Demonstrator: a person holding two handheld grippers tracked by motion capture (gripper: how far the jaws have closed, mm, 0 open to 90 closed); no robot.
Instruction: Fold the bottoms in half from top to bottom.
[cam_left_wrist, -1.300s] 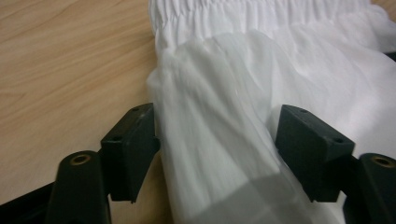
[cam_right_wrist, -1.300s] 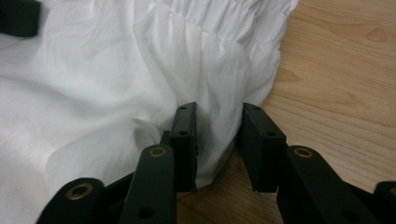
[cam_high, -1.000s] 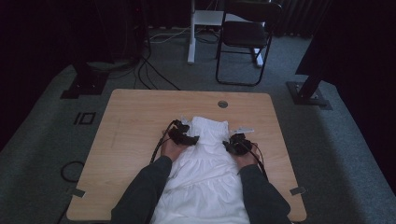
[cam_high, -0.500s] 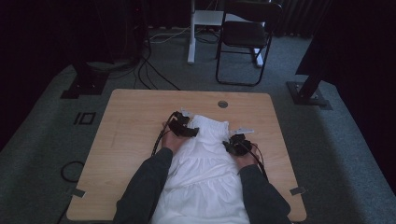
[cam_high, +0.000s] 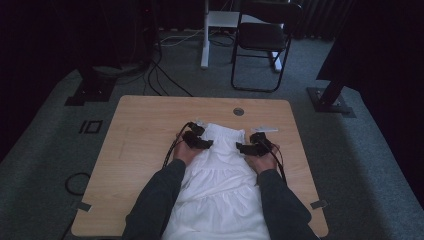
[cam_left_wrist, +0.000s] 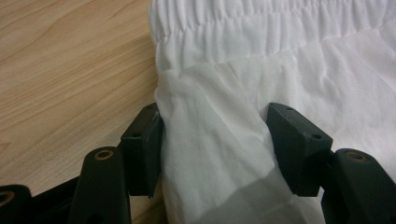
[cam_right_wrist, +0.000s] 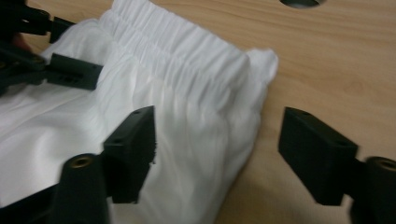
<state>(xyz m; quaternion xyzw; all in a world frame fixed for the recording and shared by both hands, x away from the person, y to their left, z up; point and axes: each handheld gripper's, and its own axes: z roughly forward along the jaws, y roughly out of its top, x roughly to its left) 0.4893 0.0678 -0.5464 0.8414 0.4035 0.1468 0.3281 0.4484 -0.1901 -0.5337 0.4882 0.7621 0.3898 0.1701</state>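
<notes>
Fabric of the white skirt (cam_high: 220, 185) is bunched between the fingers (cam_left_wrist: 142, 149) of the left gripper (cam_high: 206, 144), which are closed partway onto a raised fold just below the gathered waistband (cam_left_wrist: 280, 18). Half a second ago this gripper was seen higher, at the waistband corner; it has since been drawn inward and toward the person. The right gripper (cam_high: 241, 148) has been shifted inward too, and its fingers (cam_right_wrist: 130, 151) are spread wide over the skirt's right edge, nothing yet being held. A fold or lift near the waist is judged to be starting. The skirt is laid flat on the tabletop (cam_high: 145, 130), its hem hanging off the near edge between the sleeves. A round hole (cam_high: 238, 111) lies beyond the waistband, well apart. No obstruction is seen.
</notes>
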